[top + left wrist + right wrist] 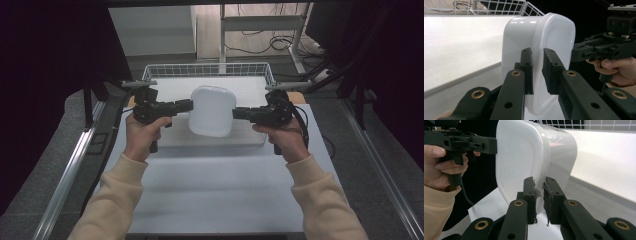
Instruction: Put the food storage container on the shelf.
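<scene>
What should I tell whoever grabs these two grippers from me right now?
Left gripper: shut on the rim of the white container, at its left side.
Right gripper: shut on the opposite rim.
Container: held up on edge between both grippers, above the white board, in front of the wire basket.
Done: container gripped and lifted.
Left: probably setting it down; where is not evident.

Container (pixel 211 111) held above the table (pixel 220 190), between left gripper (pixel 189 105) and right gripper (pixel 236 113). Wire basket (pixel 210 70) stands behind it.
</scene>
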